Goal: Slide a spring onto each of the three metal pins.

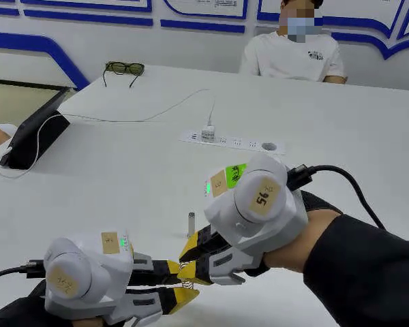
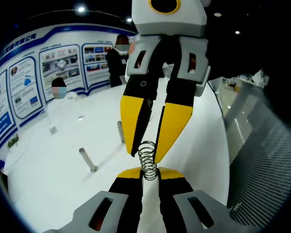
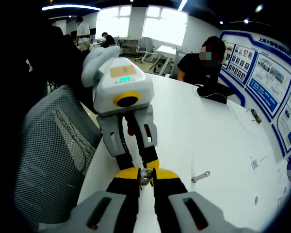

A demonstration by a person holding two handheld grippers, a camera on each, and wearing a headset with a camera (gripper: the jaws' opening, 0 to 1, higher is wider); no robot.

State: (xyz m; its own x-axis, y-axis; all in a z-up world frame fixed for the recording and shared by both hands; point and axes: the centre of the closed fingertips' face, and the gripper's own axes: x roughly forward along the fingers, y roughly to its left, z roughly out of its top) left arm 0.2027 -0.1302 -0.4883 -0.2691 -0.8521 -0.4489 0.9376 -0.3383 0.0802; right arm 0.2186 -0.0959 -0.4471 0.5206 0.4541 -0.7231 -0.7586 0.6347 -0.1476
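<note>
White table [image 1: 123,170] in a blue-trimmed office: my two tools meet tip to tip at the near side. My left tool [image 2: 148,174] is clamped on one end of a spring [image 2: 147,158], and my right tool [image 3: 144,174] is closed on the other end. A bare pin [image 1: 191,223] stands upright on the table just beyond the tips.

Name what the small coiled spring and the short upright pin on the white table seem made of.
Small coiled wire spring: bare steel-looking wire, bright glints on its turns. Short upright cylindrical pin: probably metal, smooth dull-grey sheen; alloy unclear.
</note>
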